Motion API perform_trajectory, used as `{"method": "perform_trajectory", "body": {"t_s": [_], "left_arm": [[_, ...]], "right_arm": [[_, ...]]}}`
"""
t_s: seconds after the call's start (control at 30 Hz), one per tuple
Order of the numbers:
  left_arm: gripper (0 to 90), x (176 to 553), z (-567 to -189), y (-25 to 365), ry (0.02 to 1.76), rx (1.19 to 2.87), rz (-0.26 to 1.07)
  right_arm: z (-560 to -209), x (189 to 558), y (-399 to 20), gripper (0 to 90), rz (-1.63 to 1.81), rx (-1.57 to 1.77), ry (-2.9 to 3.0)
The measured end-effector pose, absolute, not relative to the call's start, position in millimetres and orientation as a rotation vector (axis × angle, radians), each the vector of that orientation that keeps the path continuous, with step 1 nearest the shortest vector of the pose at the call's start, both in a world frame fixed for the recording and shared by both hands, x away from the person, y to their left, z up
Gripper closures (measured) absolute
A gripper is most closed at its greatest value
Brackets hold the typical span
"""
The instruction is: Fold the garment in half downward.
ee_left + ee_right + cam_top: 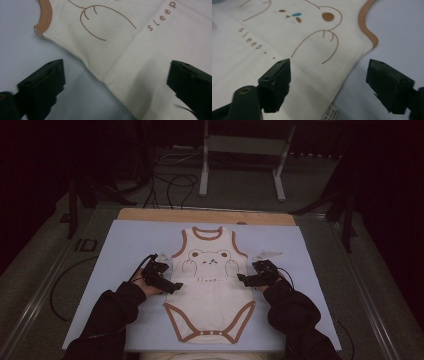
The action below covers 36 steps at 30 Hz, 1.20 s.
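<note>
Lying flat mid-mat [120, 250], the bodysuit [210, 295] has its side edges straddled by the left gripper [172, 287] and right gripper [241, 279], both with jaws wide apart, gripping nothing.

Dim overhead view, perhaps underexposed

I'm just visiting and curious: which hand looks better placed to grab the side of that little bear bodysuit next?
Roughly equal: the left gripper and right gripper each stand open astride a side edge of the bodysuit.
</note>
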<state>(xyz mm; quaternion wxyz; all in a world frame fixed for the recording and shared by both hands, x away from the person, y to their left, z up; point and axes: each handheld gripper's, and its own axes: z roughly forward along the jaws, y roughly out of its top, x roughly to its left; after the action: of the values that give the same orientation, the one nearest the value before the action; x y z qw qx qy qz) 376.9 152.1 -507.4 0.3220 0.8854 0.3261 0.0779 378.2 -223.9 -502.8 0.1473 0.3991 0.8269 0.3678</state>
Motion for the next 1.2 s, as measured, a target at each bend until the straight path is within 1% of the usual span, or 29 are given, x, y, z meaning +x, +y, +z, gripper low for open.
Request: {"method": "perform_trajectory", "body": {"t_s": [0.03, 0.07, 0.13, 0.2, 0.23, 0.37, 0.43, 0.47, 0.5, 0.63, 0.7, 0.77, 0.87, 1.0, 1.1, 1.17, 1.2], "left_arm": [[9.1, 378.4, -508.9, 151.3, 0.864, 2.325, 0.215], [10.3, 379.0, -509.2, 151.1, 0.871, 2.326, 0.223], [14.6, 380.6, -510.0, 150.2, 0.889, 2.325, 0.242], [15.9, 382.1, -510.5, 150.5, 0.895, 2.317, 0.257], [21.1, 382.9, -510.7, 150.8, 0.904, 2.314, 0.256], [29.6, 387.5, -513.6, 150.0, 0.933, 2.311, 0.259], [35.8, 389.2, -514.4, 149.7, 0.939, 2.306, 0.256], [36.0, 389.2, -514.4, 149.7, 0.939, 2.306, 0.256], [40.3, 391.3, -514.3, 149.8, 0.949, 2.302, 0.268], [46.5, 394.1, -513.9, 149.5, 0.973, 2.298, 0.272], [47.9, 395.1, -513.7, 148.3, 0.990, 2.298, 0.268], [49.4, 394.9, -513.2, 145.1, 0.991, 2.310, 0.281], [56.9, 395.4, -511.7, 141.3, 0.999, 2.318, 0.274], [68.1, 396.1, -511.8, 140.9, 1.024, 2.299, 0.266], [80.3, 396.6, -511.4, 140.0, 1.037, 2.292, 0.256], [87.3, 397.8, -511.4, 139.5, 1.052, 2.278, 0.225], [87.7, 398.1, -511.0, 138.8, 1.063, 2.275, 0.219]], "right_arm": [[-506.4, 383.1, -224.5, 29.1, 1.024, 1.168, 2.392], [-507.2, 383.9, -224.4, 29.9, 1.021, 1.177, 2.386], [-509.2, 386.3, -224.8, 36.7, 1.008, 1.192, 2.377], [-511.0, 388.4, -224.7, 40.1, 0.983, 1.209, 2.358], [-511.7, 389.7, -225.1, 43.8, 0.984, 1.226, 2.360], [-514.4, 392.1, -224.4, 48.0, 0.966, 1.242, 2.375], [-515.1, 392.7, -223.5, 53.2, 0.950, 1.247, 2.378], [-515.6, 393.0, -223.2, 54.8, 0.951, 1.249, 2.380], [-516.0, 393.4, -222.8, 57.9, 0.932, 1.247, 2.386], [-516.1, 394.8, -222.4, 67.4, 0.909, 1.266, 2.382], [-516.1, 394.5, -221.7, 69.8, 0.901, 1.251, 2.389], [-515.5, 393.8, -220.0, 74.0, 0.891, 1.237, 2.401], [-514.4, 392.4, -216.1, 82.3, 0.873, 1.207, 2.424], [-514.0, 391.7, -213.3, 87.3, 0.862, 1.181, 2.436], [-513.9, 391.6, -213.1, 88.7, 0.863, 1.179, 2.440], [-513.9, 391.7, -213.0, 89.2, 0.864, 1.182, 2.439], [-513.8, 391.5, -212.8, 89.4, 0.862, 1.183, 2.438]]}}
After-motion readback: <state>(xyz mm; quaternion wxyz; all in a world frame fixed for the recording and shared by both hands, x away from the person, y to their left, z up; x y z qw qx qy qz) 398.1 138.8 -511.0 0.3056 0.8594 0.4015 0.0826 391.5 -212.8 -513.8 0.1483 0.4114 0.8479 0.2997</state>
